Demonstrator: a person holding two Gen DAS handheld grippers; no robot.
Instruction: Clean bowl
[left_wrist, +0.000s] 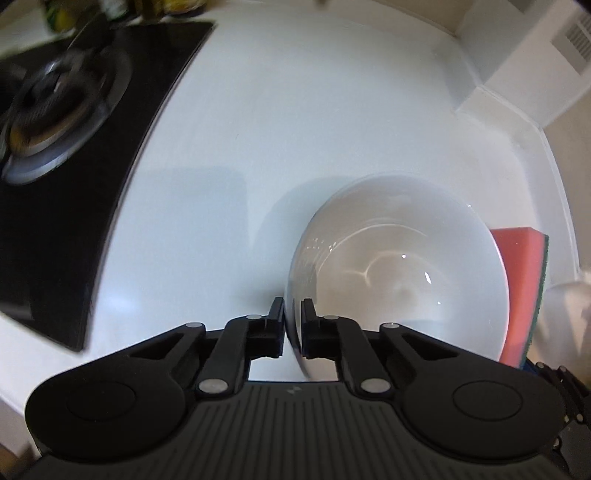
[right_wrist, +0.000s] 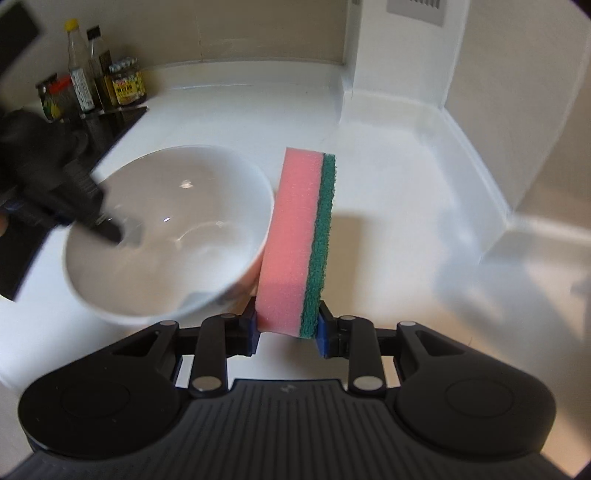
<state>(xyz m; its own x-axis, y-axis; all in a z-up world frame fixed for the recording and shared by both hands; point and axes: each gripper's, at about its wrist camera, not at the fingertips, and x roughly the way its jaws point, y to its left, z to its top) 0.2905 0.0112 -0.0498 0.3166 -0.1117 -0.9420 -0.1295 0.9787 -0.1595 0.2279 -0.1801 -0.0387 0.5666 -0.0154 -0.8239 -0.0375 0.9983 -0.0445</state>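
One white bowl (left_wrist: 399, 273) stands upright on the white counter (left_wrist: 258, 129), its open mouth facing up. It is round, so it has no long axis of its own. The bowl sits near the counter's front part, to the right of the black stove top (left_wrist: 74, 184) and well clear of the back wall

The left gripper (left_wrist: 293, 325) is closed on the bowl's near rim: one black finger (left_wrist: 275, 317) is outside the wall and the other is inside, with the thin rim pinched between them. In the right wrist view the same gripper (right_wrist: 110, 230) comes in from the left, blurred, its tip over the bowl's (right_wrist: 173, 229) left rim

One sponge (right_wrist: 299, 240), pink with a green scouring layer along its right face, is clamped in the right gripper (right_wrist: 288, 325). Its blue-padded fingers press on the pink side and the green side near the lower end. The sponge stands on end, its long axis running up and away from the gripper, tilted slightly to the right at the top. It is just beside the bowl's right wall; I cannot tell whether they touch. In the left wrist view the sponge (left_wrist: 517, 291) shows behind the bowl's far rim

At the back left corner, behind the stove top, stand several bottles and jars (right_wrist: 92, 88), about five; blur makes the exact count uncertain
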